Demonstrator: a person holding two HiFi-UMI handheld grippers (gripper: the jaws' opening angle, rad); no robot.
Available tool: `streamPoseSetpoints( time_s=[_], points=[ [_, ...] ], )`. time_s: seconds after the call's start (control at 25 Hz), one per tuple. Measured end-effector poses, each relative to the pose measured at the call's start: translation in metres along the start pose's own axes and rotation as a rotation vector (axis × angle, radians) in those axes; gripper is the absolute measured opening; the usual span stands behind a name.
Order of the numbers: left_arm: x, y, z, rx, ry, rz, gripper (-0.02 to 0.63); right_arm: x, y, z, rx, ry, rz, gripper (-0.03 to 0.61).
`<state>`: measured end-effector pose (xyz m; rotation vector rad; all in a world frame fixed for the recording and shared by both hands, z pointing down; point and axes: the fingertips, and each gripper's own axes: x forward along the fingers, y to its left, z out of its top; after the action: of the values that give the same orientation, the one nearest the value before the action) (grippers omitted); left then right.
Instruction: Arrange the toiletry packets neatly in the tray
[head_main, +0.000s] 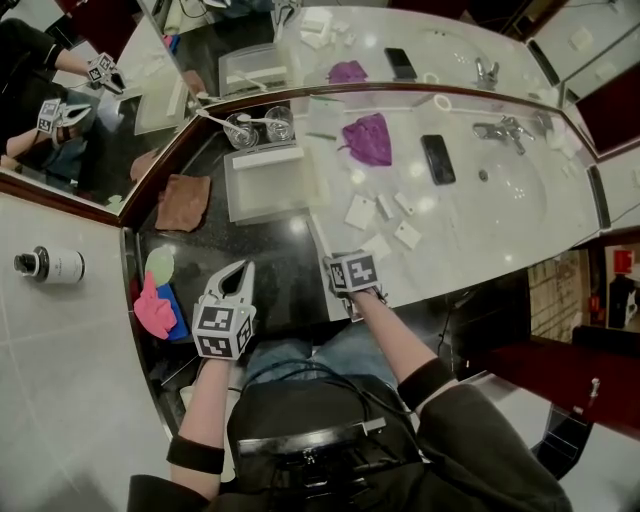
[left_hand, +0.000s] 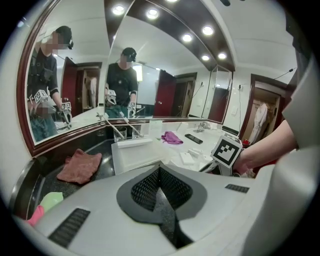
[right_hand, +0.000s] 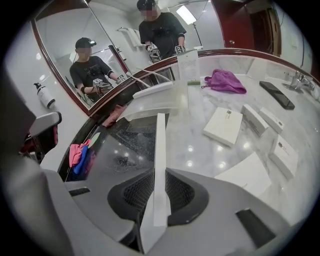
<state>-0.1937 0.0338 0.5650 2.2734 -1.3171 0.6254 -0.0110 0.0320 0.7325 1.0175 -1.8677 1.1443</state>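
My right gripper (right_hand: 159, 175) is shut on a thin white toiletry packet (right_hand: 160, 145), held edge-on and upright between its pads above the counter's front edge. In the head view its marker cube (head_main: 352, 272) covers the jaws. Several more white packets lie loose on the marble, such as a square one (right_hand: 223, 126), a long one (right_hand: 255, 120) and one nearest me (head_main: 378, 245). The white tray (head_main: 262, 185) stands on the dark counter behind, with nothing visible inside. My left gripper (head_main: 240, 272) hovers over the dark counter, shut with nothing in it (left_hand: 160, 172).
A purple cloth (head_main: 368, 138), a black phone (head_main: 438, 158) and the faucet (head_main: 505, 130) sit further back on the marble. A brown cloth (head_main: 184, 202) lies left of the tray, two glasses (head_main: 262, 125) behind it. Pink and blue cloths (head_main: 155, 310) lie at the left edge.
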Motion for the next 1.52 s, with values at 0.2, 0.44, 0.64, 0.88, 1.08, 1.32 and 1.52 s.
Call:
streamPoseSetpoints(
  time_s=[0.2, 0.44, 0.64, 0.88, 1.08, 1.32, 1.52],
  points=[
    [-0.003, -0.001, -0.001, 0.009, 0.003, -0.001, 0.000, 0.002, -0.002, -0.001, -0.008, -0.010, -0.009, 0.089],
    [-0.005, -0.002, -0.001, 0.015, 0.000, -0.001, 0.000, 0.003, -0.016, 0.000, -0.009, -0.027, -0.050, 0.132],
    [-0.005, -0.001, -0.005, 0.012, 0.007, 0.000, 0.000, 0.003, -0.013, 0.001, -0.026, -0.033, -0.039, 0.137],
    [-0.002, -0.004, -0.003, 0.011, 0.009, -0.006, 0.000, -0.006, -0.008, 0.010, -0.052, -0.060, -0.037, 0.137],
    [0.002, -0.007, 0.008, 0.015, -0.004, -0.007, 0.000, -0.024, -0.007, 0.024, -0.066, -0.102, -0.024, 0.135],
    [0.012, -0.019, 0.029, 0.011, -0.029, -0.005, 0.000, -0.066, 0.000, 0.058, -0.152, -0.171, 0.044, 0.133],
    [0.020, -0.029, 0.042, -0.006, -0.044, 0.003, 0.000, -0.108, 0.007, 0.086, -0.279, -0.250, 0.109, 0.081]
  ],
)
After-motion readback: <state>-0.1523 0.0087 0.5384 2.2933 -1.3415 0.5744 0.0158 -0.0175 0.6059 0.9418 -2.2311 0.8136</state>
